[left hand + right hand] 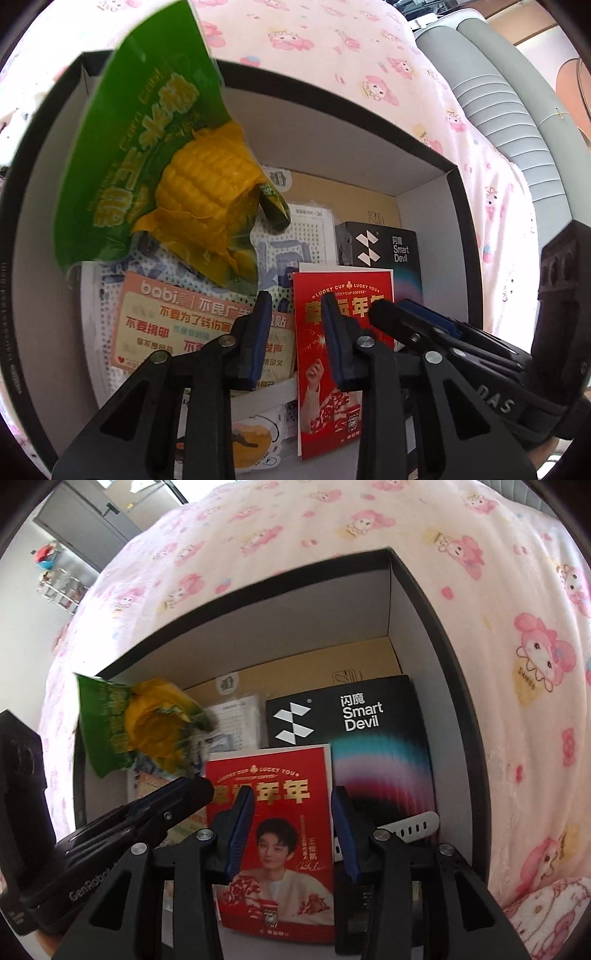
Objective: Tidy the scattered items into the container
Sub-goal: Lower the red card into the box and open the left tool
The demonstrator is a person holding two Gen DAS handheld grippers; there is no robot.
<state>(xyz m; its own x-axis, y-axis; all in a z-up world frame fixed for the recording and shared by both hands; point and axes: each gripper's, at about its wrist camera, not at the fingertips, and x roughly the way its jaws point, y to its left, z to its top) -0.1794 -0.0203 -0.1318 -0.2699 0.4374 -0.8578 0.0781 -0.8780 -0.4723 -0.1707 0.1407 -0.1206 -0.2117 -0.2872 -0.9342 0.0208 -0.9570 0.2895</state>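
Both of your grippers point steeply down into the box, a large open cardboard container with dark outer walls and pale inner ones, sitting on a soft pink cartoon-print blanket. Inside it, the biggest item is a flat black carton with white lettering, lying against the right wall. Beside it lies a glossy red card, and to the left a crinkly green plastic corn packet, with a yellow cob showing through its clear part, rests tilted over a white packet and a peach-coloured leaflet. Your left gripper hovers over the leaflet and the red card's edge, its blue-padded fingers only slightly parted and pinching nothing. Your right gripper hangs above the red card, fingers spread about halfway with nothing between them. A white strap lies just right of it.
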